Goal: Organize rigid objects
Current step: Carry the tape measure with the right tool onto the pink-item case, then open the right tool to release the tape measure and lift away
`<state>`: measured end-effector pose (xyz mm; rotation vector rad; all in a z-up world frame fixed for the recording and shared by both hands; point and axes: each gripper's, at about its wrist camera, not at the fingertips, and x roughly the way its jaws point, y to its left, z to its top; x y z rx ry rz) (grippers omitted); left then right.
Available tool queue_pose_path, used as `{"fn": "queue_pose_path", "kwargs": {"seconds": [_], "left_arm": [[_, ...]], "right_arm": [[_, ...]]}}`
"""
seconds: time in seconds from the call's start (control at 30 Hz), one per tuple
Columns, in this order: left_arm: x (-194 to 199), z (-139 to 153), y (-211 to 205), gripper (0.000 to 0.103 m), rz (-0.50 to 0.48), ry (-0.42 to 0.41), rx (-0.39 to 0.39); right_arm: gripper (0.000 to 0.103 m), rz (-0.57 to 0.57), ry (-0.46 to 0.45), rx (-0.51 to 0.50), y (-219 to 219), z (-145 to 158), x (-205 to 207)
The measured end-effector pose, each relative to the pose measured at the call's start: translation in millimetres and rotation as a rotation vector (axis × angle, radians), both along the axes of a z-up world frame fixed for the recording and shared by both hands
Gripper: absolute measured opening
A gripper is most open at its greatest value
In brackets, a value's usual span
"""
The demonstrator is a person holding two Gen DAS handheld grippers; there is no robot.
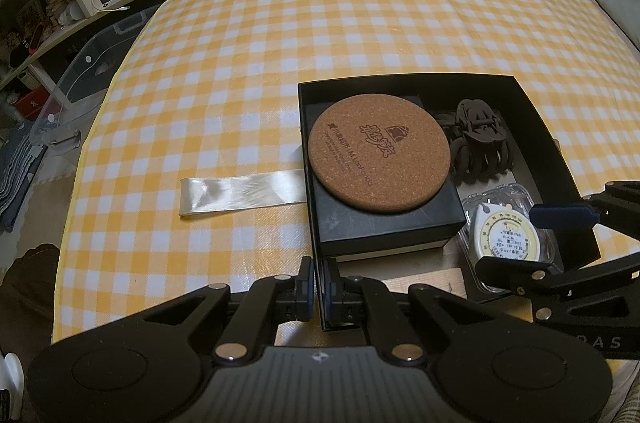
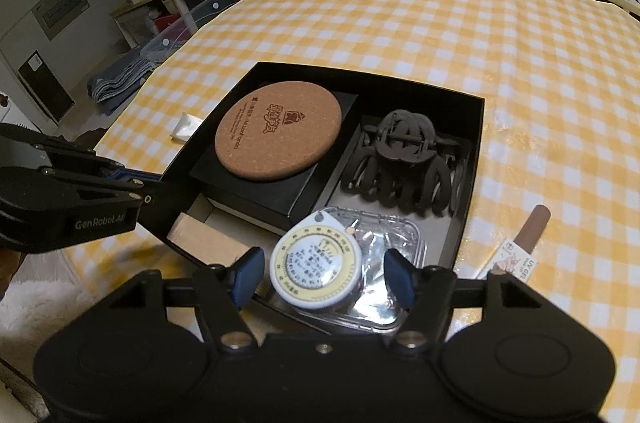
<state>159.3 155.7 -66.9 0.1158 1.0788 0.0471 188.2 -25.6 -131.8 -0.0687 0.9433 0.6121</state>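
Right wrist view shows the shallow black cardboard box point(image 2: 476, 143) already holding a round cork coaster point(image 2: 276, 139) on a small black lidded box point(image 2: 296, 195), a dark brown claw hair clip point(image 2: 404, 163) and a clear plastic case point(image 2: 384, 303) under a white round tape measure point(image 2: 316, 271). A brown-capped tube point(image 2: 520, 243) lies on the yellow checked counter point(image 2: 520, 63), outside the box to the right, so sorting looks nearly done. The right hand-held gripper point(image 2: 324, 279) stands wide, its blue pads either side of the tape measure without pressing it. The left hand-held gripper point(image 1: 319, 287) is pinched on the box's near-left wall.
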Motion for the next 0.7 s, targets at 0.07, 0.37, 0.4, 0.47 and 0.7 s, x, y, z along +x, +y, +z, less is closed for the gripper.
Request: {"fn": "queue_pose_path", "kwargs": {"seconds": [0.07, 0.37, 0.4, 0.47, 0.7], "left_arm": [[0, 0, 0, 0.005, 0.0, 0.0, 0.001], [0, 0, 0, 0.005, 0.0, 0.0, -0.001], [0, 0, 0, 0.005, 0.0, 0.0, 0.0], [0, -1, -1, 0.005, -0.001, 0.0, 0.001], [0, -1, 0, 0.005, -0.001, 0.0, 0.0]], "right_arm": [[0.069, -0.001, -0.002, -0.002, 1, 0, 0], [0.077, 0.046, -0.049, 0.014, -4, 15, -6], [0.081, 0.051, -0.072, 0.018, -6, 21, -8], [0.083, 0.051, -0.123, 0.025, -11, 34, -11], [0.098, -0.021, -0.208, 0.119, -44, 69, -4]]}}
